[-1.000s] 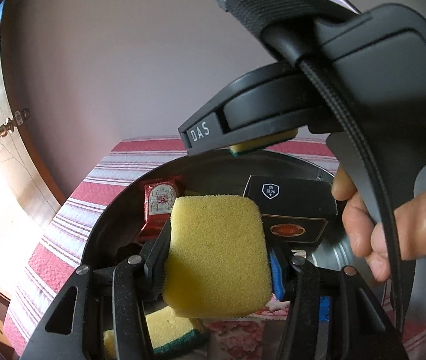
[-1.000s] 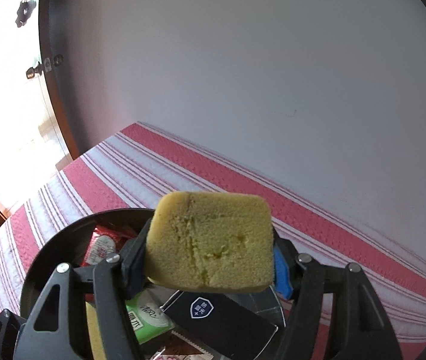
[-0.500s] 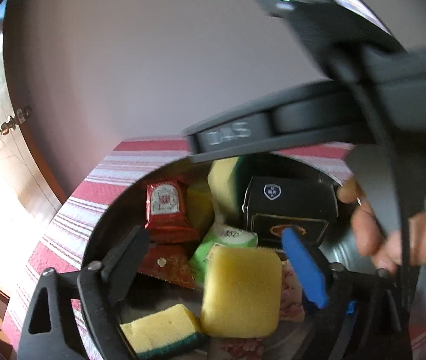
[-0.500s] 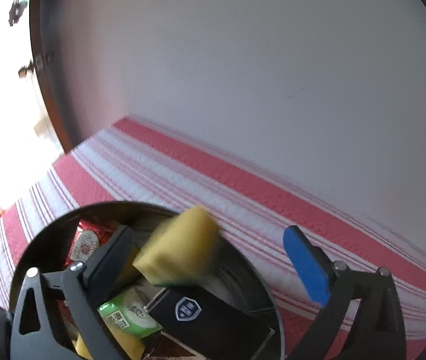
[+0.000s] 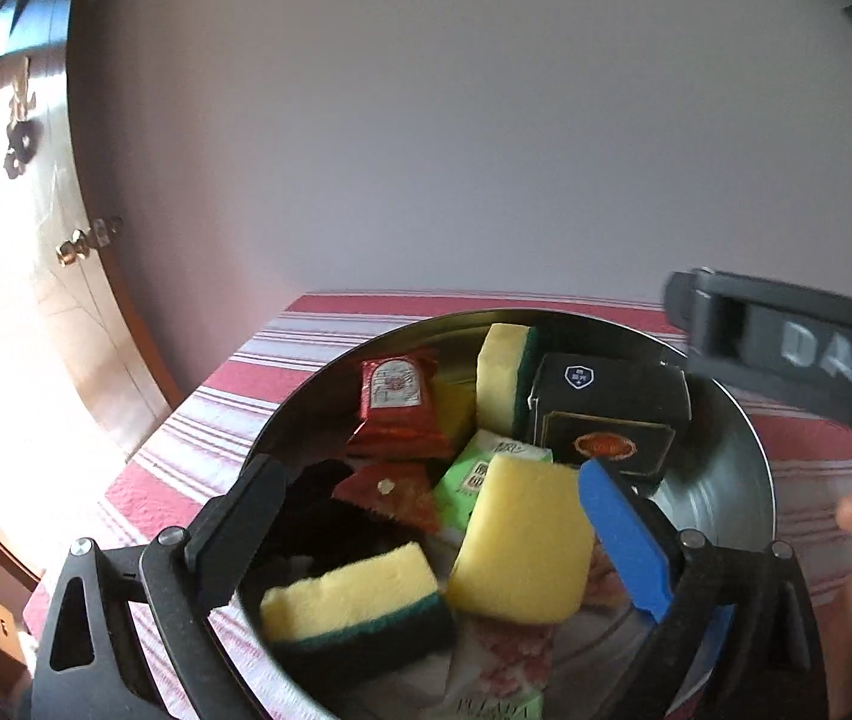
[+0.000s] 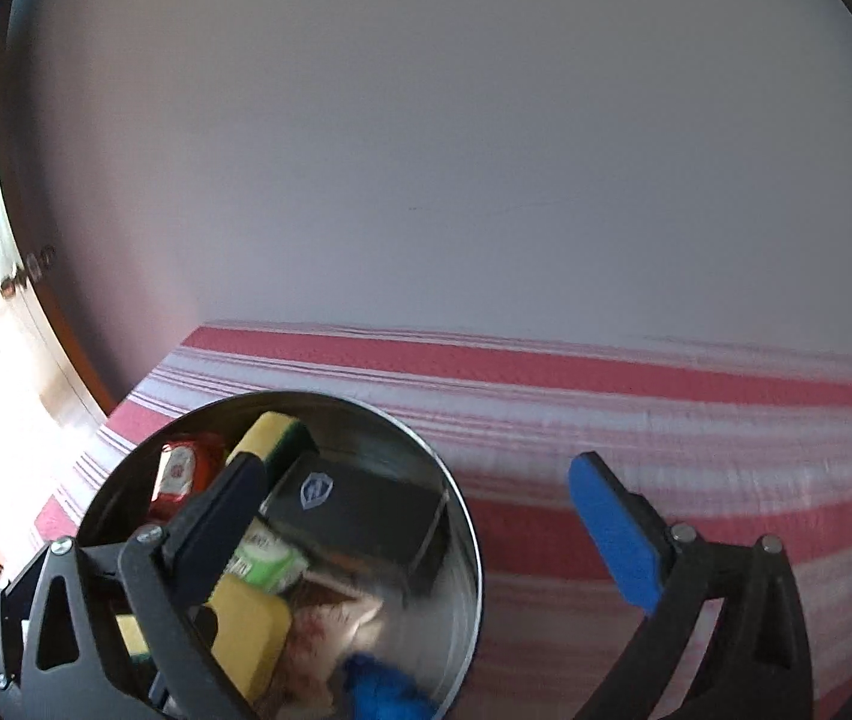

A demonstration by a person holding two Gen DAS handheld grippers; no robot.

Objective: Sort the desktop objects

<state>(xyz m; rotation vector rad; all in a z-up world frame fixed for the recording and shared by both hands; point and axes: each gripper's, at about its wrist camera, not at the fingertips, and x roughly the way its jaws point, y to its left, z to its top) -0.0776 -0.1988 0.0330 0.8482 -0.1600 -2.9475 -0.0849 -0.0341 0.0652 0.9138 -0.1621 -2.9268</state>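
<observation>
While the left gripper (image 5: 426, 516) is spreading its jaws, a plain yellow rectangular sponge (image 5: 522, 543) lies released between them, leaning on the clutter inside a round shiny metal basin (image 5: 744, 450). Near it sits a yellow sponge with a green scouring layer (image 5: 354, 603); farther in are a red snack packet (image 5: 396, 399) and a black box (image 5: 609, 414). Right of the basin, the right gripper (image 6: 420, 525) stands wide and empty. Under all lies a red-and-white striped cloth (image 6: 636, 414), with a pale wall (image 6: 426, 150) beyond.

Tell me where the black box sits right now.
The black box lies inside the metal bowl, toward its far right in the left wrist view, beside the upright sponge.
</observation>
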